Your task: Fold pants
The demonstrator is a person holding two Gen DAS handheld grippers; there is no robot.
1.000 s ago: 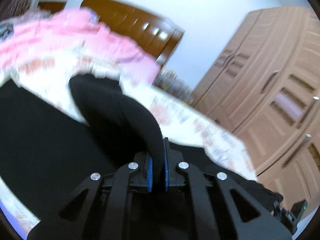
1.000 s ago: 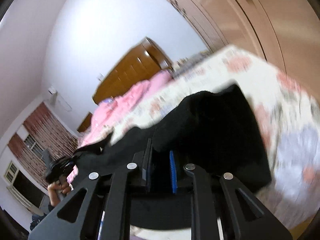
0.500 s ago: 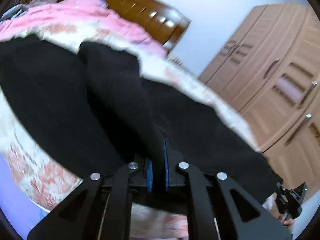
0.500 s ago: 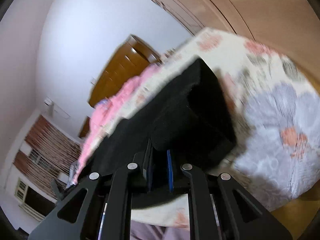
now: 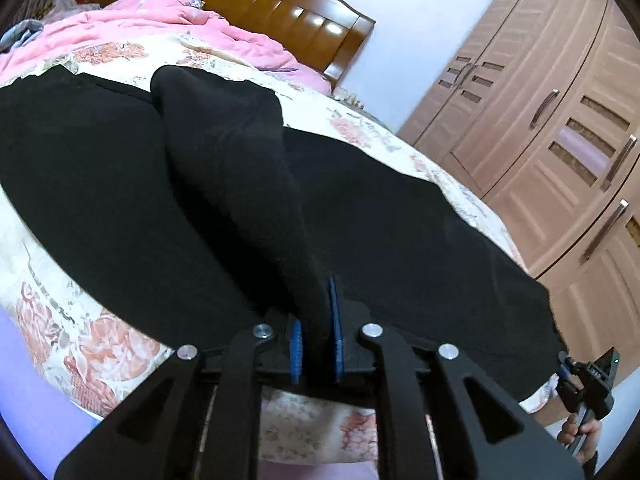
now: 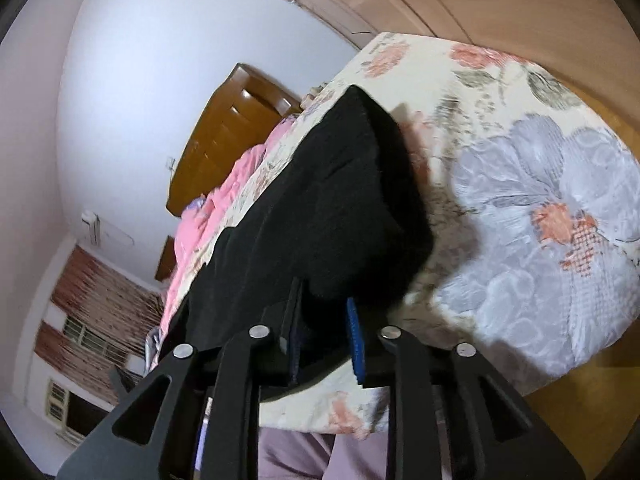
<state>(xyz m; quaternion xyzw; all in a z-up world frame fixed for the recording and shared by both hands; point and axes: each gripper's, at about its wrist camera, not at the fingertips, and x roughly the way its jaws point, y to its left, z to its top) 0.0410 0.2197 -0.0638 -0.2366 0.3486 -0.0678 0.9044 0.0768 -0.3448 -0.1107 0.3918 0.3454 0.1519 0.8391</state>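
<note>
The black pants (image 5: 380, 216) lie spread across the floral bedspread (image 5: 80, 344). My left gripper (image 5: 316, 340) is shut on a raised fold of the pants near the bed's front edge. In the right wrist view, my right gripper (image 6: 326, 344) has its blue pads apart around a bunched end of the pants (image 6: 340, 208) at the bed's corner; the fabric sits between the jaws without being pinched. The right gripper (image 5: 588, 380) also shows at the lower right of the left wrist view.
A pink duvet (image 5: 140, 28) lies at the head of the bed, before a brown headboard (image 5: 280, 12). A wooden wardrobe (image 5: 560, 120) stands to the right. The bed's corner (image 6: 540, 220) drops to a wooden floor (image 6: 580, 420).
Both grippers have come down toward the bed's front edge and laid the pants flatter. The right gripper's jaws have opened wider since half a second ago.
</note>
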